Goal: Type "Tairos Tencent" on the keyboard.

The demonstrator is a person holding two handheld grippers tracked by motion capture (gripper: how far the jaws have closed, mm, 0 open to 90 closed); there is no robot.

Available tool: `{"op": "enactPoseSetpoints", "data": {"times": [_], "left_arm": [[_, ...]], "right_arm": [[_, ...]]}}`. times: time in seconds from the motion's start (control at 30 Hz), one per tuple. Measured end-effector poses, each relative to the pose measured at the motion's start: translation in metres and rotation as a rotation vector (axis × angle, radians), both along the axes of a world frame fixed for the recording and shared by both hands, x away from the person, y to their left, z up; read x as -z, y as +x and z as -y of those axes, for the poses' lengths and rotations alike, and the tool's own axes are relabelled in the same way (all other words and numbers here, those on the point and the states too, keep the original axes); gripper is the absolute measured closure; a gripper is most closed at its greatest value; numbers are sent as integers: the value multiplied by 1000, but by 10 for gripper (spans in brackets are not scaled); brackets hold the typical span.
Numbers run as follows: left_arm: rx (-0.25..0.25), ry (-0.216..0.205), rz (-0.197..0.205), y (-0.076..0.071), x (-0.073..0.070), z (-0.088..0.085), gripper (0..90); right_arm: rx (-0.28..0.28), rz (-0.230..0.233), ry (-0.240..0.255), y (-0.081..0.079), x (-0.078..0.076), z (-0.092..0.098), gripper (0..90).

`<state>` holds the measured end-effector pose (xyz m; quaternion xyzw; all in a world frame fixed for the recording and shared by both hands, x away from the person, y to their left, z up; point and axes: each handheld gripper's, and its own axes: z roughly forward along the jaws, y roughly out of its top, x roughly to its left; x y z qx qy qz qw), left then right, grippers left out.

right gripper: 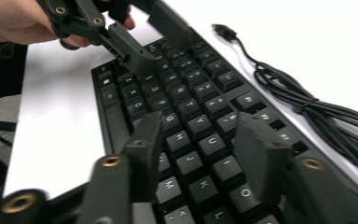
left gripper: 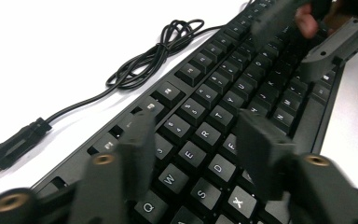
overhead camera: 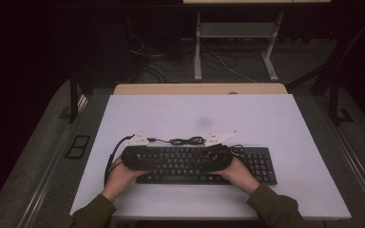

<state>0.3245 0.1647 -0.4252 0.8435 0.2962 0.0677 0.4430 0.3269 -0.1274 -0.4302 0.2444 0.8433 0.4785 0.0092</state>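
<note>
We held both grippers low over a black keyboard point(overhead camera: 204, 165) that lay flat on the near half of the white table point(overhead camera: 285, 123), a little right of its middle. Its cable point(overhead camera: 187, 140) sat coiled on the table just beyond the far edge of the keyboard, with the plug point(left gripper: 14, 145) lying loose at the left end.

Our left gripper point(overhead camera: 134, 156) hovered over the left end of the keyboard. In the left gripper view its jaws stood about half apart above the letter keys around R and T, with nothing clamped between them; whether the tips touched the keys we could not tell. Our left hand point(overhead camera: 121, 176) held it from the near side.

Our right gripper point(overhead camera: 218, 156) hung over the middle of the keyboard, just left of the number pad, with our right hand point(overhead camera: 237, 173) behind it. In the right gripper view its jaws were likewise about half apart above the keys near H, J and U, gripping nothing. That same view showed the left gripper point(right gripper: 135, 39) farther off, over the far corner of the keyboard, its jaws parted too.
</note>
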Motion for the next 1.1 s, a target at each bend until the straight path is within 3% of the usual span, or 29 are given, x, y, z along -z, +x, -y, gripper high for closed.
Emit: {"op": "enactPoseSetpoints", "data": {"times": [0.23,0.47,0.6,1.1], "left_arm": [[-21,-5,10,-1,0,-1,230],[-27,-1,6,-1,2,0,139],[-29,-5,1,-1,3,0,112],[-28,-5,-2,0,4,0,117]], "right_arm": [[-42,-6,-21,-5,1,-5,744],[-74,-16,-48,-8,4,-11,892],[-99,-15,-61,-10,6,-16,893],[-101,-24,-87,-10,12,-20,892]]}}
